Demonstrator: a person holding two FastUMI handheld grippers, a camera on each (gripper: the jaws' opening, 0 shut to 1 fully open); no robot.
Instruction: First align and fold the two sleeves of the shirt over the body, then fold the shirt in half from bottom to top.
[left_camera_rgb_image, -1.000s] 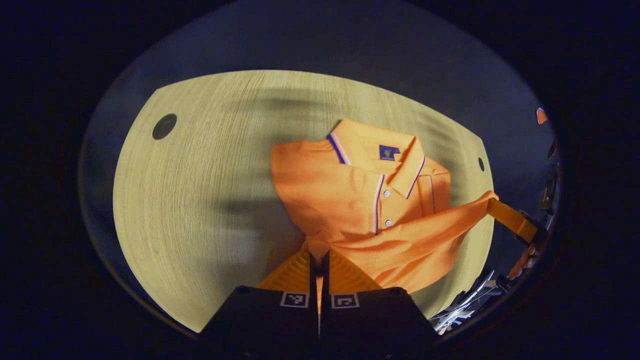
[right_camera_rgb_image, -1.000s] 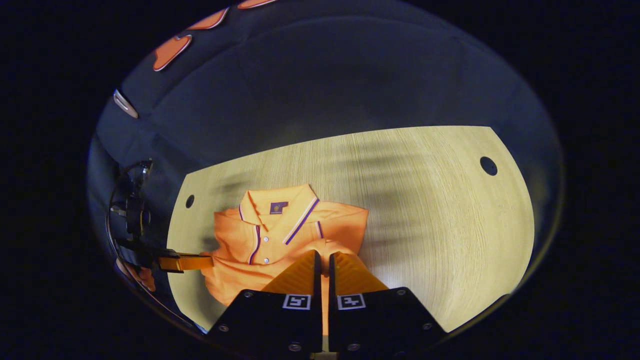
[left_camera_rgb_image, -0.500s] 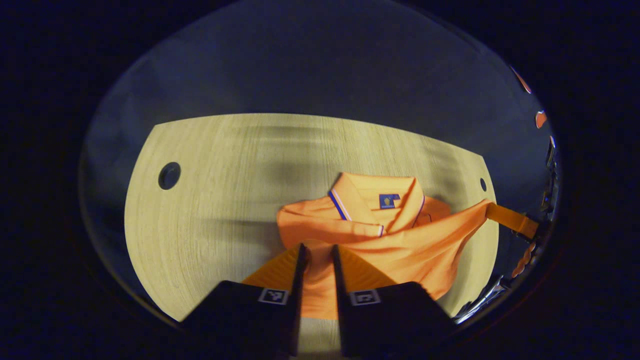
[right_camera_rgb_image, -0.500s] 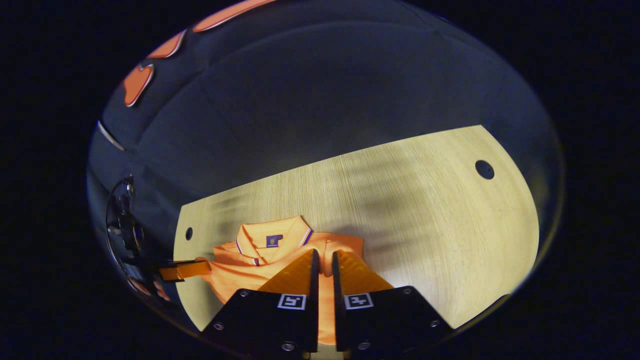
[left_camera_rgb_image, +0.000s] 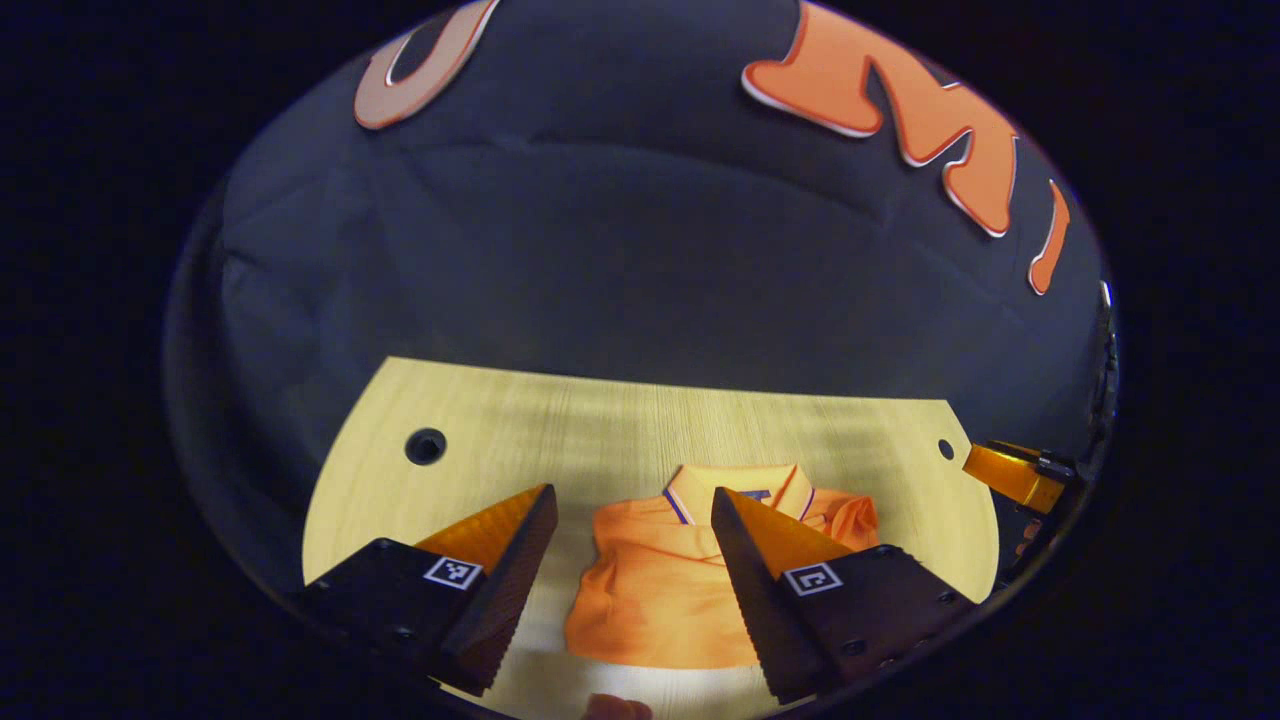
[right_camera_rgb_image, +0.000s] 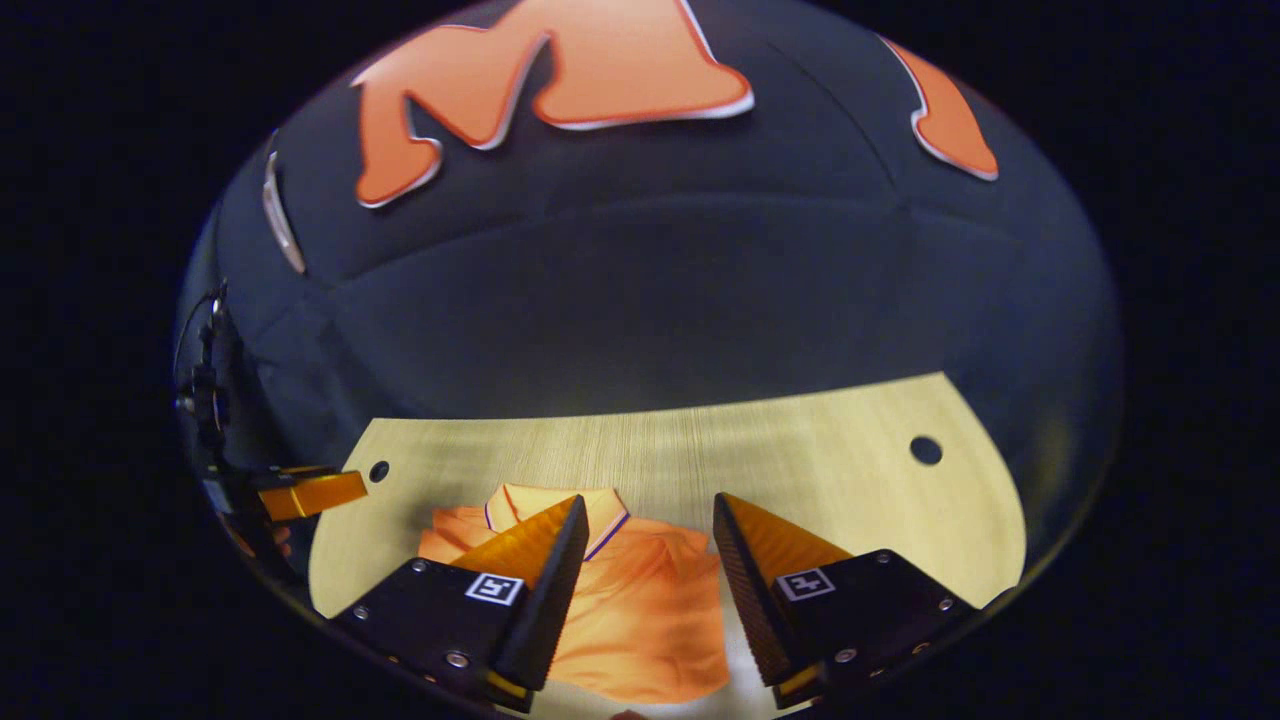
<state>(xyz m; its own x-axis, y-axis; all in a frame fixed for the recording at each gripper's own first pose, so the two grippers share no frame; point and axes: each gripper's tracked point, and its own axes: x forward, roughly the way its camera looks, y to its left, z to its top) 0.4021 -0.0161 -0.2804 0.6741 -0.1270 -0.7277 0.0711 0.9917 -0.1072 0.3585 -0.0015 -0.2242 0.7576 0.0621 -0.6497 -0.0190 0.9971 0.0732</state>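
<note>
An orange shirt (left_camera_rgb_image: 665, 580) is seen lying folded on the wooden surface (left_camera_rgb_image: 560, 430), collar toward the booth wall. The fingers of the left gripper (left_camera_rgb_image: 633, 510) and the right gripper (right_camera_rgb_image: 648, 515) are held wide apart above it, gripping nothing.

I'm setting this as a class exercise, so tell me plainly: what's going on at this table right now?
A person holds a two-finger gripper in each hand over a wooden table. An orange polo shirt lies folded into a compact bundle, its collar toward the far edge and the lower half laid up over the body. The left gripper and right gripper both stand open, apart from the cloth, gripping nothing. Judging by how it lies, the final bottom-to-top fold looks done.
</note>
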